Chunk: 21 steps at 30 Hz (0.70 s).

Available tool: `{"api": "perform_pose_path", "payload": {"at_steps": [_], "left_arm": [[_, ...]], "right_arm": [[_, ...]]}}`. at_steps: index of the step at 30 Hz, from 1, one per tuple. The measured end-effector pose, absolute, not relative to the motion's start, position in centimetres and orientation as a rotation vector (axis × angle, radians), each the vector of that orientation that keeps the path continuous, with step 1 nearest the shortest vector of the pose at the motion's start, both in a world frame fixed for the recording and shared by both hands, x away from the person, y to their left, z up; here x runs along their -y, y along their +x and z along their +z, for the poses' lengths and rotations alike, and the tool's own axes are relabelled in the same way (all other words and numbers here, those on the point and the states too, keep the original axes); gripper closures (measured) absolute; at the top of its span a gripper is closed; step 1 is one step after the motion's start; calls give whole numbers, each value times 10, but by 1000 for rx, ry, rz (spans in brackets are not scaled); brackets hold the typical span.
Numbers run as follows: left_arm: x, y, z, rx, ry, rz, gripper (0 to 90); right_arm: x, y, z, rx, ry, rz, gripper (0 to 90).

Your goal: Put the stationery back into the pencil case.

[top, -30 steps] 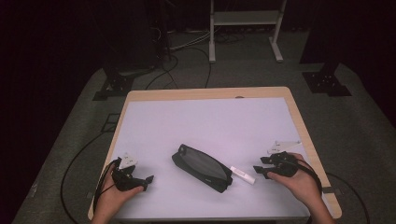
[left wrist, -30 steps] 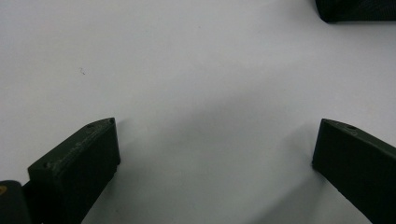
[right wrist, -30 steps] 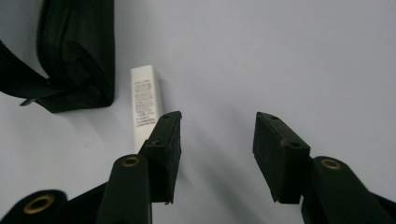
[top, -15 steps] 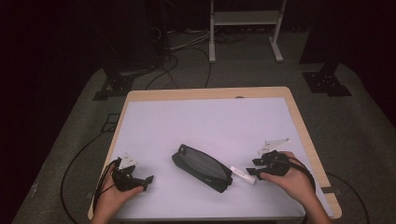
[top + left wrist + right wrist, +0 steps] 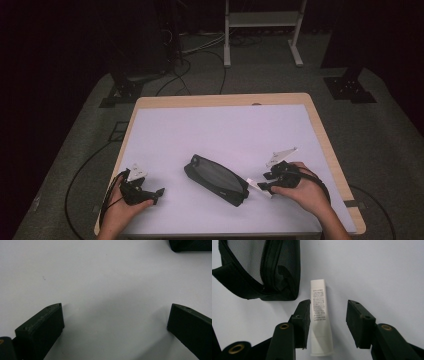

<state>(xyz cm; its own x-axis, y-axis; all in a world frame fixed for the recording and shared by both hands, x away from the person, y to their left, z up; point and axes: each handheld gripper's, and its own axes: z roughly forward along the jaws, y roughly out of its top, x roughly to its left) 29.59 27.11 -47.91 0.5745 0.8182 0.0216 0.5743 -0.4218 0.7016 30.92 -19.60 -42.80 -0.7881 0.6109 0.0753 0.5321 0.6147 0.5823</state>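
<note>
A black zip pouch [image 5: 216, 179] [image 5: 262, 270] lies slanted on the white table [image 5: 220, 130], its zip partly undone. A small white tube [image 5: 257, 187] [image 5: 319, 315] with printed text lies just right of the pouch's near end. My right gripper [image 5: 264, 182] [image 5: 328, 305] stands open astride the tube; one jaw touches the tube's side and the other stands apart from it. My left gripper [image 5: 157, 194] [image 5: 116, 307] rests at the near left, jaws wide open over bare table. A corner of the pouch [image 5: 190, 245] shows at the top right of the left gripper view.
The table has a wooden rim [image 5: 325, 145]. Behind it on the grey floor stand a white metal frame [image 5: 262, 30] and dark stand feet [image 5: 350, 87], with cables [image 5: 185, 65] trailing across.
My right gripper has slid left toward the pouch and now straddles the white tube. The left gripper, pouch and tube have stayed put.
</note>
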Motion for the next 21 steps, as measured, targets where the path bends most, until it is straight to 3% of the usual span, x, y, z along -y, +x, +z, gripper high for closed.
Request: {"api": "perform_pose_path", "payload": {"at_steps": [21], "left_arm": [[-271, 296, -479, -1107, 2150, 479, 0]], "right_arm": [[179, 314, -447, -2758, 915, 830, 569]]}}
